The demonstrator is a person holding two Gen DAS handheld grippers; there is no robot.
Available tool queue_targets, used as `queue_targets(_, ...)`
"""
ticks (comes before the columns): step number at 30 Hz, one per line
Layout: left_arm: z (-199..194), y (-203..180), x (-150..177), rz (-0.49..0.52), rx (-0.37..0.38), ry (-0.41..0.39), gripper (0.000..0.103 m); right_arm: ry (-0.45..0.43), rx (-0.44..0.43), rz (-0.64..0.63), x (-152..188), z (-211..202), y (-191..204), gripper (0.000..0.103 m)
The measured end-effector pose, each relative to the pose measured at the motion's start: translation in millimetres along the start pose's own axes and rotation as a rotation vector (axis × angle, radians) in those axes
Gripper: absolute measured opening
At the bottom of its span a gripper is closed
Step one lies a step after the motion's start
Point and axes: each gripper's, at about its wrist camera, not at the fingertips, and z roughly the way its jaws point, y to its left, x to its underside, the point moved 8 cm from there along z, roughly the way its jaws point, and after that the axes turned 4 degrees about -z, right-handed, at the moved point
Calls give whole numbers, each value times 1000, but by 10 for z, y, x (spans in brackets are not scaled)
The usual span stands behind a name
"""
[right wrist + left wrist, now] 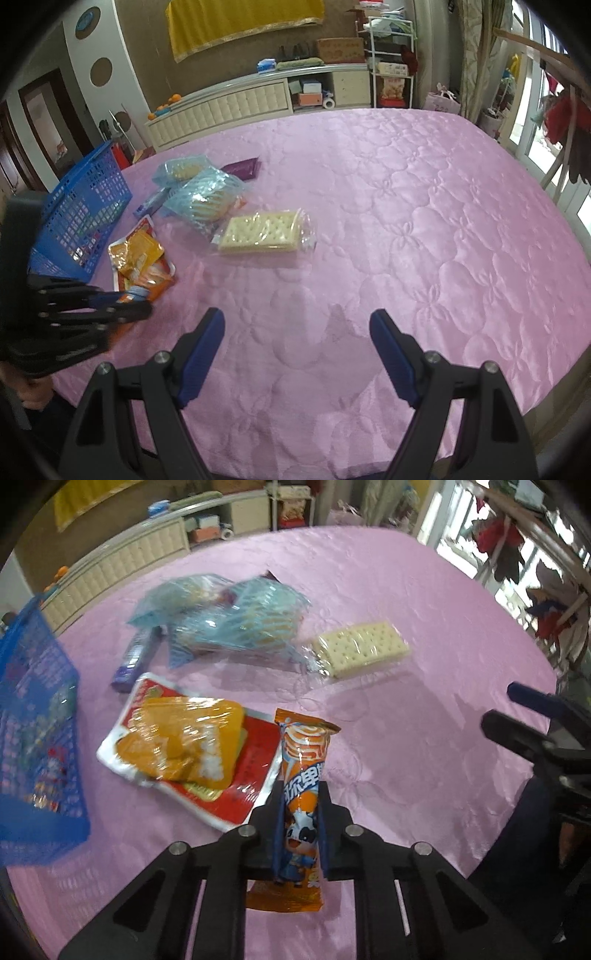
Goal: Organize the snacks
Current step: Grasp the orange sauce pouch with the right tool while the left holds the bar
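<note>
My left gripper (300,797) is shut on an orange snack stick packet (302,771) with a cartoon cow, held above the pink table. It also shows at the left of the right wrist view (122,306). A blue mesh basket (33,738) stands to the left, also in the right wrist view (85,210). A red-and-orange pouch (184,749), light blue cookie bags (236,624), a purple bar (135,657) and a clear cracker pack (364,648) lie on the table. My right gripper (297,332) is open and empty above bare cloth.
The table has a quilted pink cloth (424,221). A dark purple packet (243,168) lies behind the blue bags. A white low cabinet (240,103) stands beyond the far edge. Clothes hang on a rack (561,122) at right.
</note>
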Motion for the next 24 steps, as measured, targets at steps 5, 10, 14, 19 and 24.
queue_targets(5, -313, 202, 119, -77, -7, -72, 13, 10, 14, -35, -14, -21, 64, 84)
queue_targets(10, -640, 525, 241, -154, -24, -151, 13, 21, -49, -86, -72, -66, 317, 84)
queue_targets(14, -831, 737, 372, -226, -33, -188, 13, 27, -111, -160, -181, -28, 692, 84)
queue_targets(19, -1022, 933, 512, -275, -61, -230, 13, 30, -133, -332, -320, 94, 1171, 84)
queue_targets(24, -1083, 1071, 551, -343, -62, -245, 13, 48, -90, -532, -443, 341, 1550, 84)
